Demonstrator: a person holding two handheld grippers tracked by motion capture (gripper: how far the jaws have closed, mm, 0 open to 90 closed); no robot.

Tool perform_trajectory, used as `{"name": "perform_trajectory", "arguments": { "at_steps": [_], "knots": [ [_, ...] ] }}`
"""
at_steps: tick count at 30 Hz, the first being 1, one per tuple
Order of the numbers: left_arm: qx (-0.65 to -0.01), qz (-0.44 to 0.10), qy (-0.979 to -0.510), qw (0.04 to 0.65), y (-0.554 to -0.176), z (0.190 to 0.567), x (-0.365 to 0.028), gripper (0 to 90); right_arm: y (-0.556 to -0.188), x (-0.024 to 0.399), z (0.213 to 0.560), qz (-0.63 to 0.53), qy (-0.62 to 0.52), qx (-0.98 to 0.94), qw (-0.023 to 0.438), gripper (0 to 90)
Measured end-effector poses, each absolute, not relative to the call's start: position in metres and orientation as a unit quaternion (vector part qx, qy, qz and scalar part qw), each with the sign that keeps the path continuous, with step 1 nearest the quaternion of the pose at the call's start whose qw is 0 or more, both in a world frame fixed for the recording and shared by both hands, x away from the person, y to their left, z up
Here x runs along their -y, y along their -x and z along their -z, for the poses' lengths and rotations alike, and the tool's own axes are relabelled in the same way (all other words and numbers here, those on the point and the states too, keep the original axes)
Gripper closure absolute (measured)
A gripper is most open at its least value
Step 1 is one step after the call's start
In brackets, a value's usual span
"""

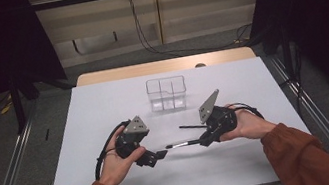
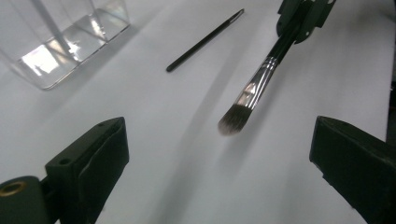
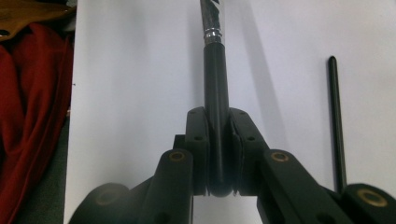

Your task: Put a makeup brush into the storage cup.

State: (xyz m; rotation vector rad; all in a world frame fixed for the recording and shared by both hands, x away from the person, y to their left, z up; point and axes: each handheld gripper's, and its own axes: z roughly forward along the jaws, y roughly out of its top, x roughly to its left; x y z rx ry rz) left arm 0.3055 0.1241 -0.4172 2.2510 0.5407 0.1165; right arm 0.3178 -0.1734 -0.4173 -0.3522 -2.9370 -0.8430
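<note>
A makeup brush [image 1: 185, 144] is gripped by its black handle in the right gripper [image 1: 207, 139], jaws clamped tight on it, as seen in the right gripper view [image 3: 216, 116]; the bristle end points toward the left gripper [image 1: 160, 155]. The brush is held just above the white table [image 1: 104, 107], between the two grippers. In the left gripper view the bristle tip [image 2: 232, 122] is seen ahead of the jaws, which stand wide apart with nothing between them, so the left gripper is released.

A thin black stick, likely a liner brush or pencil [image 1: 189, 127], is lying on the table just beside the right gripper, also seen at [image 2: 204, 41] and [image 3: 337, 126]. A clear acrylic organizer with compartments [image 1: 167, 93] stands further back at mid table; it appears empty.

Step judged: a handover between grippers seems just finished, with the brush now carried by the right gripper alone. Next move judged: the brush is to be swung toward the organizer, tipped upright over a compartment, then lowered in before the jaws are opened. The thin stick is left for after.
</note>
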Motion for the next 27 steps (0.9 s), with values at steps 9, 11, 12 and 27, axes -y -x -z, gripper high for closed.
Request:
{"name": "perform_trajectory", "arguments": {
  "at_steps": [9, 11, 12, 27],
  "knots": [
    [-0.234, -0.07, -0.875, 0.418, -0.294, 0.425, -0.144, 4.0, -0.311, 0.182, 0.422, 0.296, 0.14, 0.945, 0.018, 79.9],
    [-0.241, -0.078, -0.869, 0.424, -0.289, 0.425, -0.147, 4.0, -0.31, 0.185, 0.424, 0.306, 0.143, 0.941, 0.017, 79.9],
    [-0.242, -0.075, -0.866, 0.431, -0.288, 0.426, -0.149, 4.0, -0.309, 0.185, 0.425, 0.31, 0.145, 0.939, 0.017, 79.9],
    [-0.243, -0.088, -0.853, 0.454, -0.279, 0.433, -0.159, 3.7, -0.298, 0.2, 0.446, 0.4, 0.179, 0.899, 0.006, 79.9]
  ]
}}
